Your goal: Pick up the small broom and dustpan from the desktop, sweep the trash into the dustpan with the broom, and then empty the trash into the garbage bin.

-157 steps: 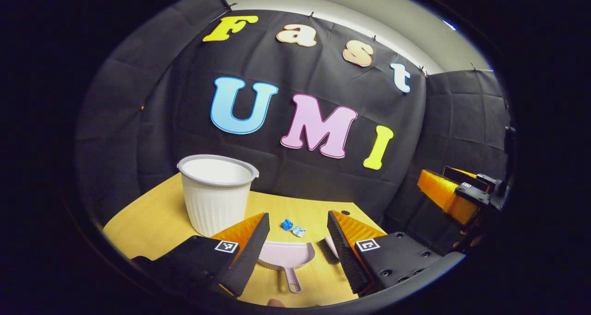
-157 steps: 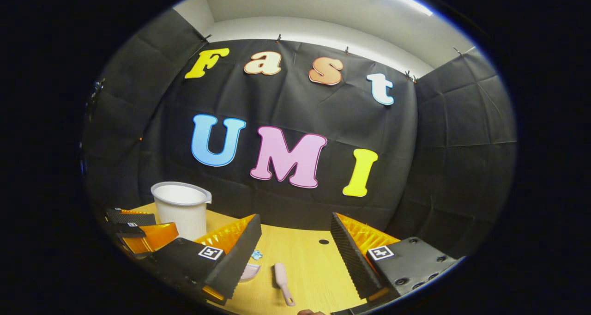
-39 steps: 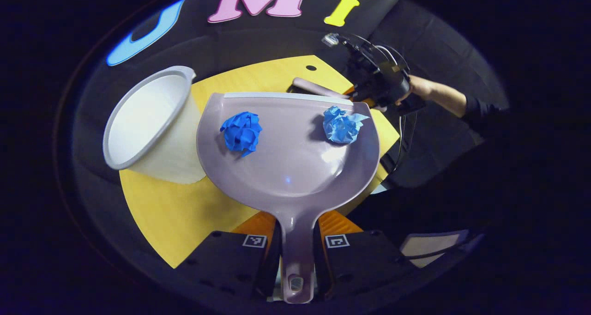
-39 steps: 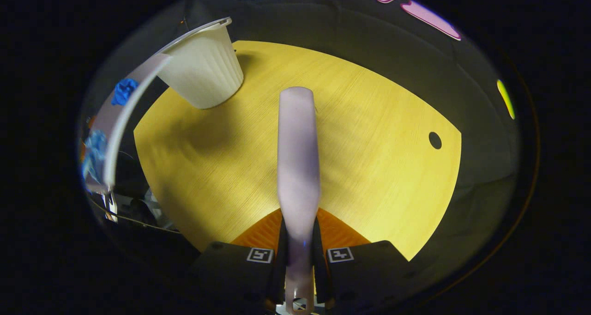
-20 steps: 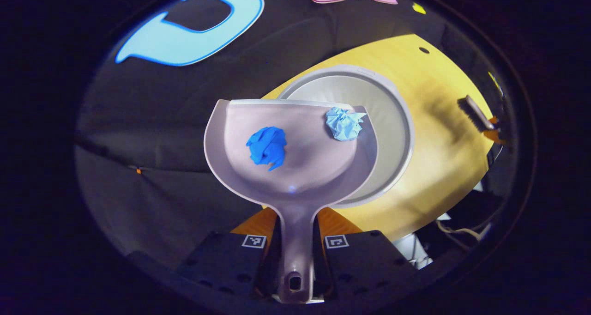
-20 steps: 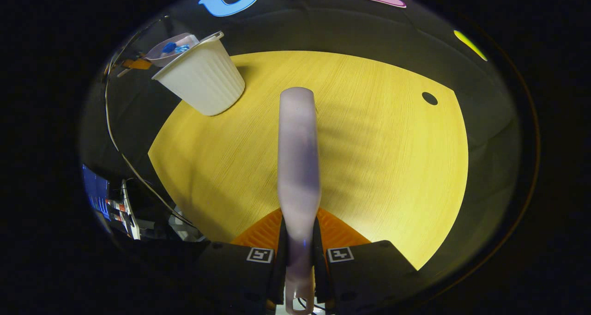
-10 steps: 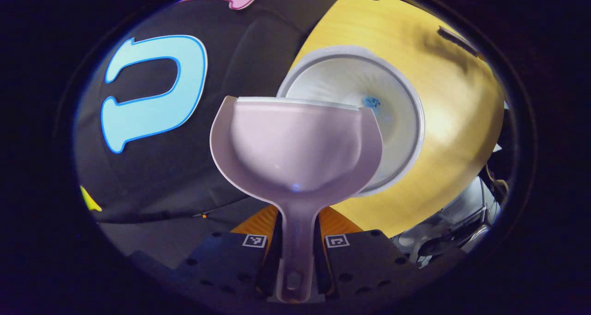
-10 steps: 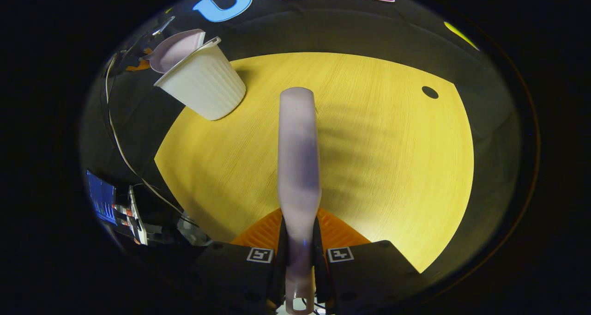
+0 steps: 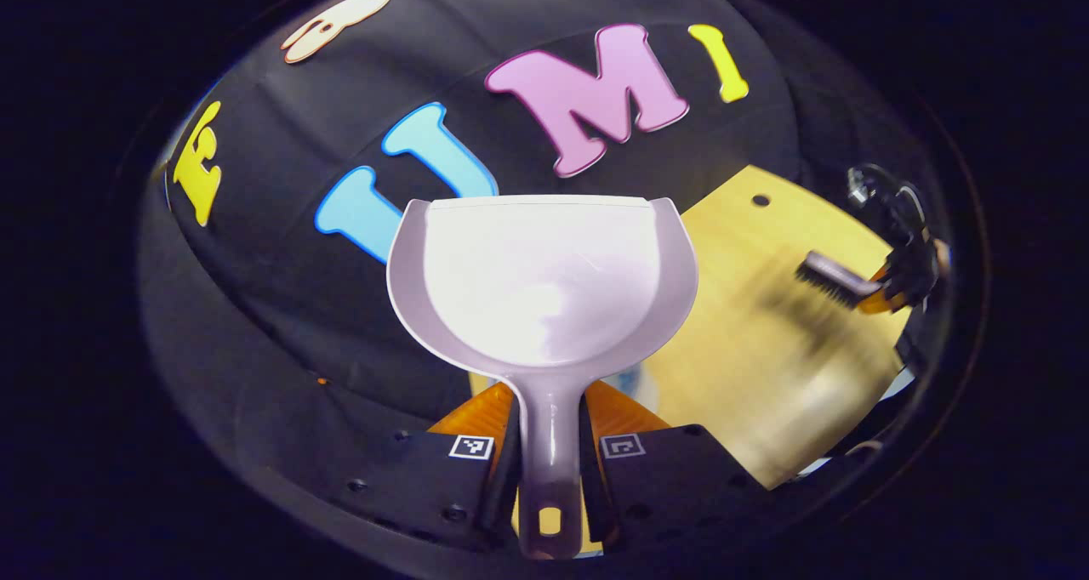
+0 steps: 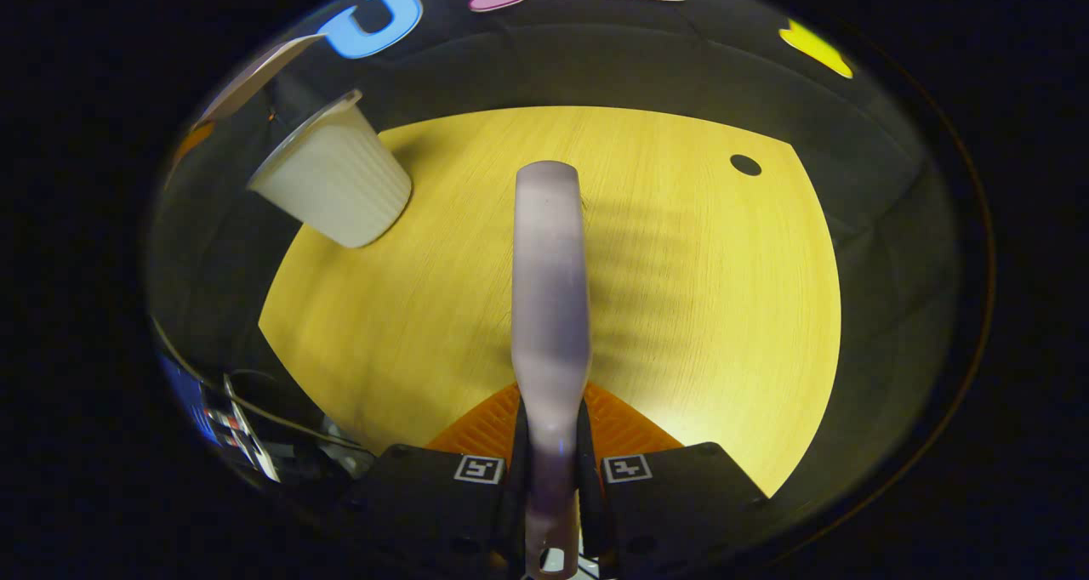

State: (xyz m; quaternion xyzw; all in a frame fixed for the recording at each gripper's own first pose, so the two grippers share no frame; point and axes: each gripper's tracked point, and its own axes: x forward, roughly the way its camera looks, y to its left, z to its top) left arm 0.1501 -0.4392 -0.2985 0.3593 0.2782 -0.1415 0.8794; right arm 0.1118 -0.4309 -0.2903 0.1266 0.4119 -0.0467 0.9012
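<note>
My left gripper is shut on the handle of the pale lilac dustpan. The pan is lifted off the table, its scoop empty, its mouth toward the booth's wall. My right gripper is shut on the handle of the small lilac broom, held above the yellow table. In the left gripper view that broom and the right gripper hang over the table's right side. The white ribbed garbage bin stands at the table's far left corner, with the dustpan's edge just above it. The blue paper balls are hidden.
A dark round hole marks the table near its far right edge. Cables and equipment lie beyond the table's near left edge. The black cloth wall closes in the back and sides.
The two blue paper balls slid off the dustpan into the bin. The left gripper has since swung the empty pan up and away from the bin's mouth. The broom stays gripped above the table.
</note>
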